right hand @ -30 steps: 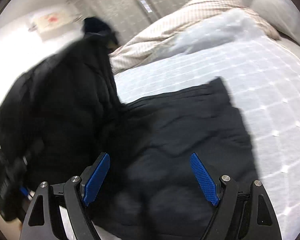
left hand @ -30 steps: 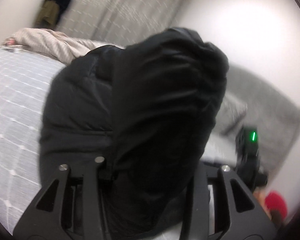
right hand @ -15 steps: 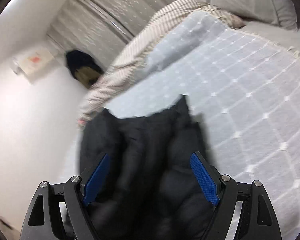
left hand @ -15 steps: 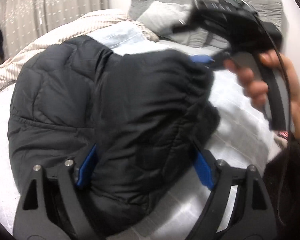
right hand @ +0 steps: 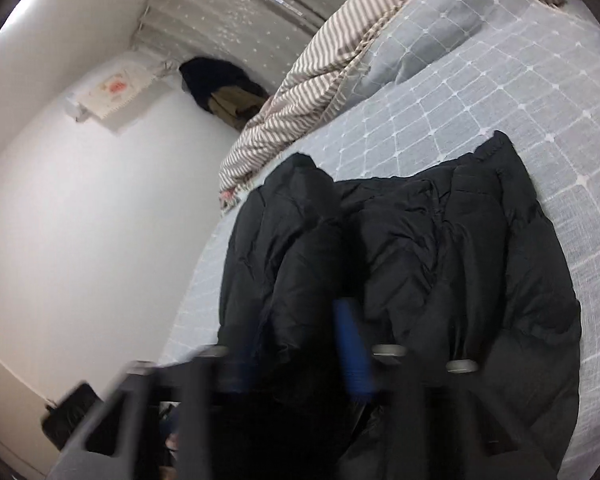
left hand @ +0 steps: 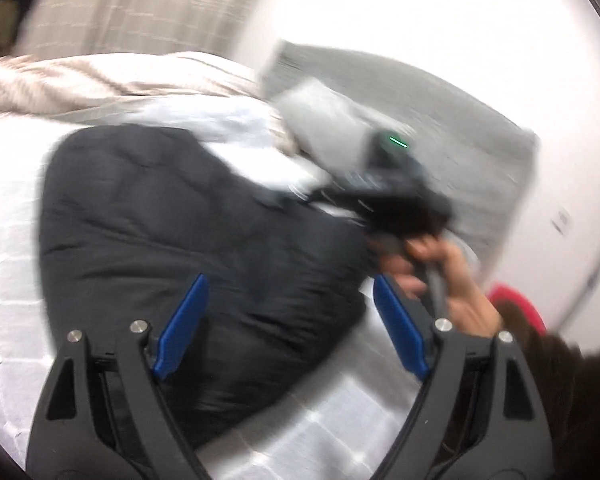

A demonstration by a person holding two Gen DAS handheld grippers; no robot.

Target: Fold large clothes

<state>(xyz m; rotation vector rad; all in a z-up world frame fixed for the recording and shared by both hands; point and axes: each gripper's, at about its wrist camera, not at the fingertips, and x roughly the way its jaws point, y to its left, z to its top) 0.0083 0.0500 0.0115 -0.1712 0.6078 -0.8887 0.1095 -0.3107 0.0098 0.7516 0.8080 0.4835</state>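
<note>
A: Left wrist view first: where does the jacket point(left hand: 188, 232) lie?

B: On the bed point(left hand: 12, 264), bunched into a dark puffy mound from about 9 o'clock to the centre. The left hand-held gripper point(left hand: 286, 324) hangs over its near edge with the blue pads spread wide and nothing between them.

A: And the other one?

B: The right hand-held gripper point(left hand: 396, 192) sits at about 2 o'clock, held in the person's right hand point(left hand: 440, 276), just past the jacket's far edge. In the right wrist view the right hand-held gripper point(right hand: 300, 344) is motion-blurred; the pads look closer together with dark fabric around them, but I cannot tell whether they pinch it.

A: How do you think the jacket will handle?

B: Soft, quilted and springy, probably light for its bulk. The shell looks smooth, so I would expect it to slip from a shallow pinch and to puff back open after a fold.

A: Where would you take hold?

B: At a hem or seam edge, where the layers are thinner, rather than on a fat padded panel. In the right wrist view the corner at 1 o'clock lies flat on the bed and looks easy to pinch.

A: Pose?

B: Both tools point forward and downward over the bed, the left one at the nearer side.
</note>
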